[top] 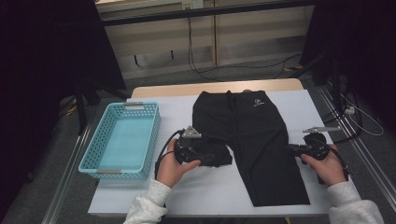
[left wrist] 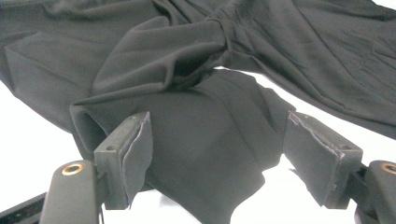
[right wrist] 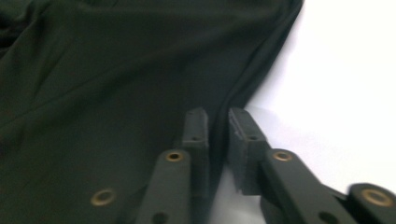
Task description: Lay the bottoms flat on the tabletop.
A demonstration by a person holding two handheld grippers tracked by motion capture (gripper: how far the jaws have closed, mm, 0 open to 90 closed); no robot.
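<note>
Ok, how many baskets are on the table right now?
1. A light blue plastic basket sits on the table's left side, left of the black shorts and the left gripper. None seems hidden, though the shorts cover much of the table.

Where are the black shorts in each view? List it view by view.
High view: the shorts lie mid-table, right of the basket.
Left gripper view: bunched leg between the left gripper jaws.
Right gripper view: they cover the left side; their edge runs between the right gripper jaws.
Shared landmark: the white table.
</note>
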